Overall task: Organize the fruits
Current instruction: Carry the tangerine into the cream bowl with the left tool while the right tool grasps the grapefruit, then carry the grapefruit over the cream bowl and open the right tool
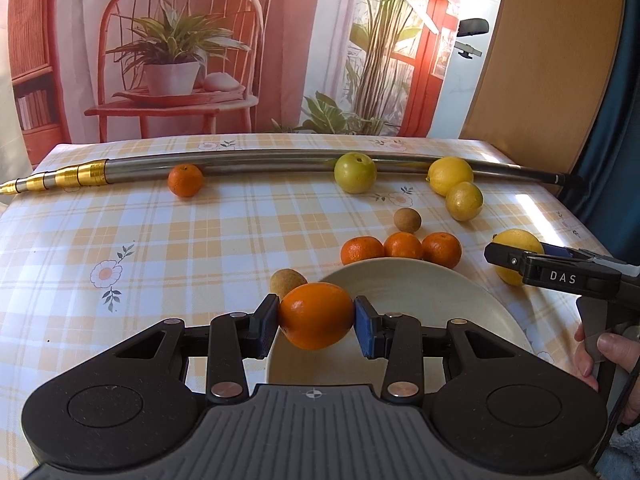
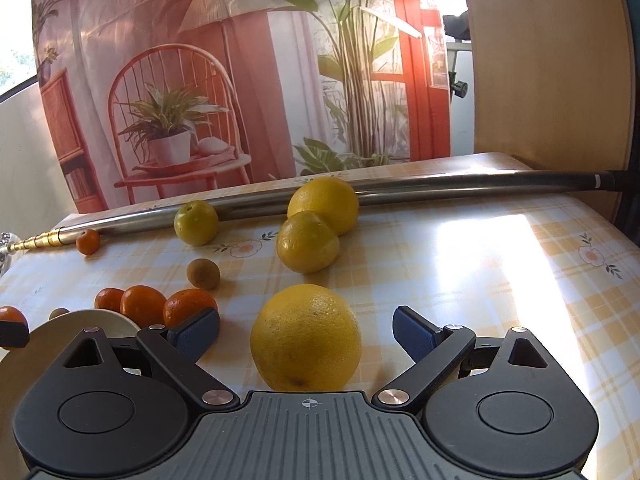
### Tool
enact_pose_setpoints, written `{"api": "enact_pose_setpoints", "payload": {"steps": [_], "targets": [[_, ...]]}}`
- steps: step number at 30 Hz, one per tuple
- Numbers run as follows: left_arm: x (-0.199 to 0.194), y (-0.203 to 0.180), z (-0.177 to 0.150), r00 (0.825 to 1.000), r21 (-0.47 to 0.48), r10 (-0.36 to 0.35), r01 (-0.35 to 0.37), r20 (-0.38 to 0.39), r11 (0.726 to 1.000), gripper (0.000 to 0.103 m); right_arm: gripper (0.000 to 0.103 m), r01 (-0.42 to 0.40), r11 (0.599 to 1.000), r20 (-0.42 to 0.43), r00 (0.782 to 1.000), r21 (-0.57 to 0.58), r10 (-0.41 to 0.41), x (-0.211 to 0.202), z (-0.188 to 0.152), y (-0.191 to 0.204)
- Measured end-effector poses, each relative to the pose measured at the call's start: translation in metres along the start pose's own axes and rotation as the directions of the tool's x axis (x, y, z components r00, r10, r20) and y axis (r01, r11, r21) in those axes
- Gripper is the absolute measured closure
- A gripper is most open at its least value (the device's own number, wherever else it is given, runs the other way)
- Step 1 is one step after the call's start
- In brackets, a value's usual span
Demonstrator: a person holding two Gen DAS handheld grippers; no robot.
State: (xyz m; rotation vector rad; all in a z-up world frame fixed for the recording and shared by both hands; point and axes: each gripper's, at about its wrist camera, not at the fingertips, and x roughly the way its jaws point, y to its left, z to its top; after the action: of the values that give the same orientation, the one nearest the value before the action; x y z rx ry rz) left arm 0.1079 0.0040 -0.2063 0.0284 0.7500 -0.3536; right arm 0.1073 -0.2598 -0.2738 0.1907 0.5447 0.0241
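My left gripper (image 1: 316, 318) is shut on an orange (image 1: 316, 316), held over the near-left rim of a cream plate (image 1: 432, 300). Behind the plate lie three tangerines (image 1: 401, 246) in a row, with a brown kiwi-like fruit (image 1: 407, 219) beyond them and another (image 1: 285, 280) left of the plate. In the right wrist view my right gripper (image 2: 306, 330) stands open around a large yellow lemon (image 2: 306, 338) resting on the tablecloth, fingers apart from it. Two more lemons (image 2: 316, 224) sit further back, a green fruit (image 2: 196, 223) to their left.
A long metal pole (image 1: 260, 162) with gold sections lies across the back of the checked table (image 1: 160, 248); a lone tangerine (image 1: 185, 180) rests against it. A person's fingers (image 1: 600, 354) hold the right gripper's handle. A printed backdrop hangs behind; the table's right edge is close.
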Motion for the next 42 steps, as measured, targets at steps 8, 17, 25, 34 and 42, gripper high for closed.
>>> {"api": "enact_pose_setpoints", "payload": {"steps": [8,17,25,34,42], "targets": [[-0.006,-0.012,-0.015,1.0,0.04,0.011,-0.01,-0.018,0.999,0.061,0.016,-0.01,1.0,-0.006,1.0,0.008,0.01,0.0,0.0,-0.002],[-0.01,-0.015,-0.031,0.998,0.062,0.043,-0.039,-0.053,0.997,0.061,0.03,0.002,1.0,-0.023,1.0,0.009,-0.002,-0.001,-0.001,-0.002],[-0.013,-0.022,-0.036,0.997,0.073,0.06,-0.057,-0.048,0.996,0.06,0.04,-0.001,1.0,-0.008,1.0,0.021,0.001,-0.009,-0.005,-0.003],[-0.017,-0.022,-0.037,0.997,0.06,0.063,-0.061,-0.043,0.996,0.06,0.052,0.004,1.0,-0.02,1.0,0.005,-0.004,-0.007,-0.005,-0.001],[-0.02,-0.021,-0.036,0.998,0.046,0.052,-0.051,-0.027,0.998,0.052,0.052,-0.004,1.0,-0.016,1.0,0.004,0.004,-0.02,-0.004,0.005]]}}
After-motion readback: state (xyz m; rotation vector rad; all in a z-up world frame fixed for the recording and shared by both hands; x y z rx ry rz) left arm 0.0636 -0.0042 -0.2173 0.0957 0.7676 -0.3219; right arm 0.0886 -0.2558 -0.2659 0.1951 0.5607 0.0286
